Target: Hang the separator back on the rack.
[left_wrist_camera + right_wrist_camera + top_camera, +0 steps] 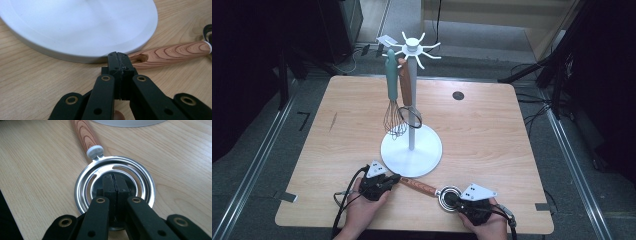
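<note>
A wooden-handled utensil (417, 186) with a round slotted metal head (447, 192) lies flat near the table's front edge. My left gripper (394, 178) sits at the end of the handle, jaws shut and empty. In the left gripper view its tips (117, 56) rest beside the handle's hole end (172, 51), close to the white stand base (75, 25). My right gripper (451, 198) is over the metal head, also shut. In the right gripper view its closed tips (113, 178) point into the centre of the ringed head (85, 182), with the handle (83, 137) running away beyond it.
A white utensil stand (427, 150) with hook arms stands mid-table, just behind the lying utensil. A teal-handled whisk (394, 120) and a wooden-handled ring utensil (405, 85) hang from it. A dark grommet (457, 95) marks the back right of the tabletop.
</note>
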`<state>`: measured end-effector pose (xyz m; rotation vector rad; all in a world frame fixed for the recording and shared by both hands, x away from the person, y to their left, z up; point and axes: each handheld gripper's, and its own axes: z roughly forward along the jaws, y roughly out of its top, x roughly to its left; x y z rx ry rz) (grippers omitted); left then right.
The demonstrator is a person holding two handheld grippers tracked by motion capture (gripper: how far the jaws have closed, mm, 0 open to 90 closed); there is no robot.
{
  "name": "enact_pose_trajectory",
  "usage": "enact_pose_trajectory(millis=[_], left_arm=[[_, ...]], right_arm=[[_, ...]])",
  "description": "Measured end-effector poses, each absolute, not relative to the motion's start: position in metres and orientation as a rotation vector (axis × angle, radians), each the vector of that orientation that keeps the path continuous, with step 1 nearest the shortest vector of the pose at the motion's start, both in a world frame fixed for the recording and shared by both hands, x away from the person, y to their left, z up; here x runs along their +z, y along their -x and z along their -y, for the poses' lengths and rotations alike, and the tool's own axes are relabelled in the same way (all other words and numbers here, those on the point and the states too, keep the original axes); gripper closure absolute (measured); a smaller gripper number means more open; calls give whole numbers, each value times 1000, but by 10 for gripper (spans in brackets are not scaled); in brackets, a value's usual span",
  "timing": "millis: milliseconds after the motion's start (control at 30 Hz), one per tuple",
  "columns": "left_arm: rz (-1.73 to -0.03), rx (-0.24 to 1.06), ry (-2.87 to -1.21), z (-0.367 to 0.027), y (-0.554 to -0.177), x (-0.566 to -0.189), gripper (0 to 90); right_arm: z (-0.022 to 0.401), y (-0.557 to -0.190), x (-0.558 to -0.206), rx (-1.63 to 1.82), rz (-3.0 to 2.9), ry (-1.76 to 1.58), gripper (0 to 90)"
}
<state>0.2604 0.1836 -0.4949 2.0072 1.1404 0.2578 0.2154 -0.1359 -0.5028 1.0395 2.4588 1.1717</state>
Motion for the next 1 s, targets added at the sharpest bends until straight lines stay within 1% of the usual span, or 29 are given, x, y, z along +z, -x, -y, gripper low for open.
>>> enact_pose_trajectory(millis=[200,300,400,467,533,600,667,833,1000], left_arm=[[-1135,292,-1972,-196,-261,-490,895],[-1135,311,-1932,-208,-260,-486,835],[-1134,331,-1907,-222,-259,-483,783],[-1149,346,-1895,-233,-259,-483,764],[-1173,365,-1879,-245,-259,-483,744],[-1200,382,-1863,-258,-260,-482,738],[-1226,406,-1838,-274,-259,-481,733],[-1303,446,-1781,-309,-256,-481,732],[-1375,470,-1737,-334,-252,-482,734]], right_arm=[[138,-216,-496,1211,-2457,-1030,900],[140,-219,-489,1213,-2457,-1035,885],[143,-224,-483,1209,-2463,-1032,823],[145,-227,-478,1224,-2474,-1016,780],[145,-230,-474,1204,-2501,-980,772],[144,-233,-471,1187,-2530,-960,763],[141,-236,-468,1177,-2574,-932,710],[131,-245,-463,1118,-2669,-841,623],[113,-252,-458,989,-2745,-734,634]])
